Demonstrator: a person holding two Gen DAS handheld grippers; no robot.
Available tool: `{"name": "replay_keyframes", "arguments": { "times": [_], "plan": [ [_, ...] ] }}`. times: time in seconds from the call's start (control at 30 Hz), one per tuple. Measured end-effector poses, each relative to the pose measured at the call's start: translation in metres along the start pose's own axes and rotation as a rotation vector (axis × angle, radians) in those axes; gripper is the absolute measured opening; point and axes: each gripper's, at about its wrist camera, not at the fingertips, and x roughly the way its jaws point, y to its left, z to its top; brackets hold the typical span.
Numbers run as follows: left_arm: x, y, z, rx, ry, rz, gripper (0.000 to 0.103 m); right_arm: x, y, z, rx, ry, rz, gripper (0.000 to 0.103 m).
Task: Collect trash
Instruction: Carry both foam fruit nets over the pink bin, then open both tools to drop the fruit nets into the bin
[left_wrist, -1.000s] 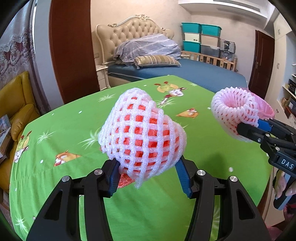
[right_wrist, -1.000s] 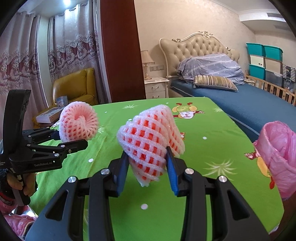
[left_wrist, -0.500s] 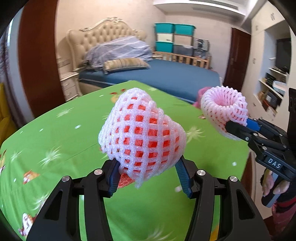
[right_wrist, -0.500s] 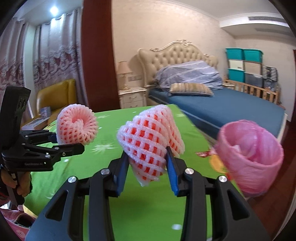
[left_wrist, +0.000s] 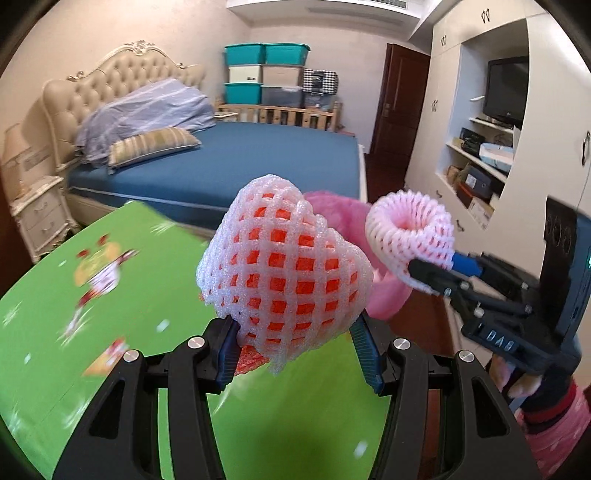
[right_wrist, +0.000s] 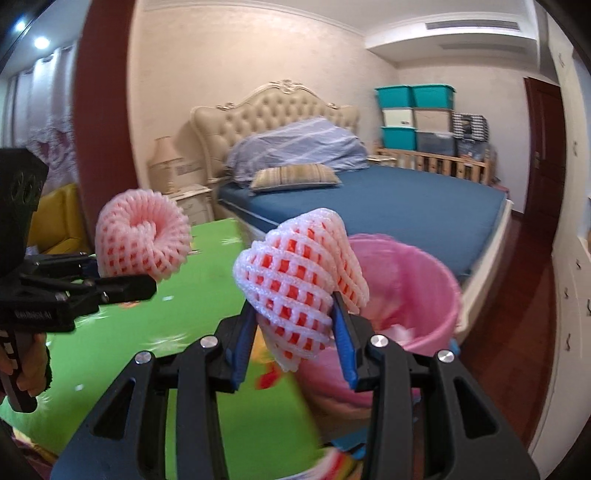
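My left gripper (left_wrist: 295, 350) is shut on a white-and-red foam fruit net (left_wrist: 284, 277), held above the green tablecloth (left_wrist: 92, 314). My right gripper (right_wrist: 295, 339) is shut on a second foam fruit net (right_wrist: 295, 280), held in front of the pink-lined trash bin (right_wrist: 417, 291) just past the table's edge. In the left wrist view the right gripper (left_wrist: 436, 273) and its net (left_wrist: 410, 229) are at the right, with the pink bin (left_wrist: 343, 218) partly hidden behind both nets. In the right wrist view the left gripper (right_wrist: 125, 288) and its net (right_wrist: 142, 236) are at the left.
A bed with blue sheets (left_wrist: 240, 158) stands beyond the table. Stacked storage boxes (left_wrist: 266, 74) line the back wall. A shelf unit with a TV (left_wrist: 506, 92) is on the right. A wooden floor (right_wrist: 524, 295) lies beside the bin.
Both grippers have swung to the right over the table with their nets. The pink bin has come closer and now sits right behind the right gripper's net.
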Motion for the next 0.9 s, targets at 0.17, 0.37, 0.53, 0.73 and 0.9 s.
{"name": "replay_keyframes", "arguments": {
  "times": [0.17, 0.37, 0.53, 0.73, 0.9],
  "plan": [
    [0.049, -0.022, 0.047, -0.028, 0.011, -0.085, 0.053, 0.021, -0.044, 0.011, 0.029, 0.02, -0.048, 0.04],
    [0.112, -0.039, 0.085, -0.064, 0.062, -0.115, 0.053, 0.058, -0.075, 0.019, 0.041, 0.063, -0.069, 0.04],
    [0.154, -0.04, 0.107, -0.122, 0.091, -0.16, 0.065, 0.073, -0.075, 0.021, 0.005, 0.068, -0.063, 0.068],
    [0.151, -0.018, 0.112, -0.213, 0.052, -0.205, 0.093, 0.04, -0.088, 0.025, 0.051, -0.029, -0.063, 0.079],
    [0.099, -0.019, 0.1, -0.138, -0.058, -0.048, 0.097, -0.032, -0.091, 0.031, 0.108, -0.158, -0.072, 0.086]
  ]
}}
